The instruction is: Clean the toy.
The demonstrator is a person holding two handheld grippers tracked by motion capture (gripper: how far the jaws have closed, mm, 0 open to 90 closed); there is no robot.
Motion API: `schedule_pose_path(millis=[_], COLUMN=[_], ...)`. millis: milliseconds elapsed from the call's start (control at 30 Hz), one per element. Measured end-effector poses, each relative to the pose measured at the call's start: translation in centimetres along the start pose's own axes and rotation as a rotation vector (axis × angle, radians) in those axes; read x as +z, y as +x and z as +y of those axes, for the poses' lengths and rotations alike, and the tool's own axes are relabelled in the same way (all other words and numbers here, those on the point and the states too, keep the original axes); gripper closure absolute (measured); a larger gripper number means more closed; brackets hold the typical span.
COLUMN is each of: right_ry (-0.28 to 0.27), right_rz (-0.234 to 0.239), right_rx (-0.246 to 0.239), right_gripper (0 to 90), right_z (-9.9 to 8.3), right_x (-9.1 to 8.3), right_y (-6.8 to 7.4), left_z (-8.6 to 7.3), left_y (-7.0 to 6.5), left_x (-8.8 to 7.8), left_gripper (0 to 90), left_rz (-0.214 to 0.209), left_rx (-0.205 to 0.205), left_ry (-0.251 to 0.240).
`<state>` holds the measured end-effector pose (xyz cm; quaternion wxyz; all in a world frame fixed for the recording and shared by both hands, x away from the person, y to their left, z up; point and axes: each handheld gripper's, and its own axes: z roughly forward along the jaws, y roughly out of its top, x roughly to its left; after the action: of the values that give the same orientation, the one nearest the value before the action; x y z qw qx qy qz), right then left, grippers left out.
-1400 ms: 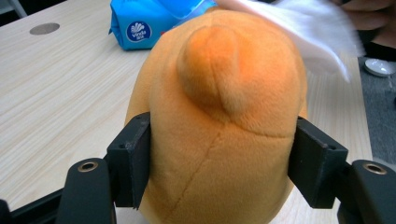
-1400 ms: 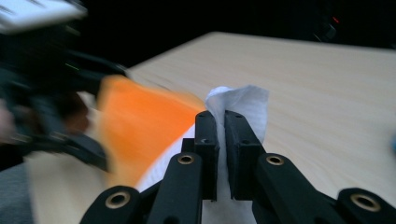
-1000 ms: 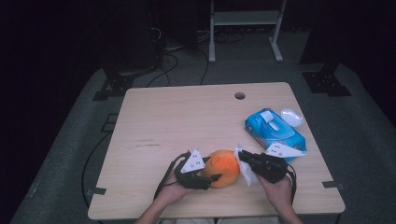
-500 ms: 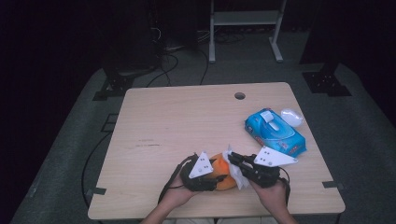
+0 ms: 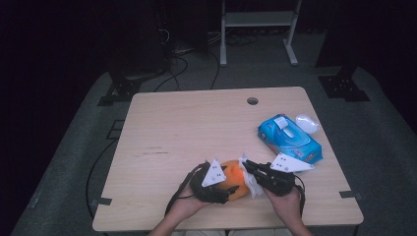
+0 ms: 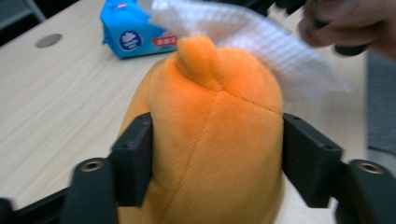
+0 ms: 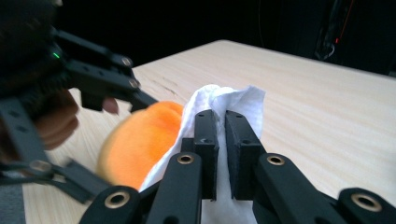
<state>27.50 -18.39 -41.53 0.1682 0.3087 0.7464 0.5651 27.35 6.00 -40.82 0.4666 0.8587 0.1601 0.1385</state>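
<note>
Pale wood-grain table (image 5: 196,128) sits in a dark room, cables on the grey floor behind it. My left gripper (image 6: 217,158) has its jaws spread around an orange plush toy (image 6: 210,135) at the near edge of the table; the jaws have just been opening, yet both black pads still press the toy's soft, furry, rounded sides, a seam running up to a small nub on top. My right gripper (image 7: 217,135) is clamped nearly flat on a white wet wipe (image 7: 224,100), thin and textured, which drapes against the toy's top. Farther right lies a glossy blue pack of wipes (image 5: 289,139) with its white lid (image 5: 307,123) beside it.
</note>
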Motion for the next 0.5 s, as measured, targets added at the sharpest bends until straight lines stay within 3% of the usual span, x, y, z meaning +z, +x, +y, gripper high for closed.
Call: schedule_pose_path(millis=[67,100,200,333,433,500], right_ry=[0.022,0.034,0.053,0.057,0.033,-0.006], right_rz=[-0.016,-0.021,-0.026,-0.022,-0.037,-0.039], right_rx=[0.003,0.008,0.028,0.053,0.041,0.024], right_gripper=[82.7,82.8,82.8,82.7,82.8,82.8], right_z=[-0.1,-0.1,-0.3,-0.3,0.0,0.6], right_x=[-0.2,-0.4,-0.9,-0.9,-1.2,-1.6], right_y=[-0.4,-0.6,-1.1,-1.3,-1.1,-0.7], left_z=[-0.1,-0.2,-0.6,-1.2,-1.0,-0.6], left_y=[0.4,0.6,1.0,0.9,0.9,0.7], left_x=[-0.3,-0.3,0.3,1.4,0.6,-0.1], left_gripper=[29.9,29.5,16.4,11.9,37.0,45.8], left_rz=[-0.029,-0.022,0.006,-0.006,0.020,0.066], left_rx=[-0.028,-0.039,-0.051,-0.043,-0.004,0.020], left_ry=[-0.031,-0.037,-0.014,0.011,-0.009,-0.028])
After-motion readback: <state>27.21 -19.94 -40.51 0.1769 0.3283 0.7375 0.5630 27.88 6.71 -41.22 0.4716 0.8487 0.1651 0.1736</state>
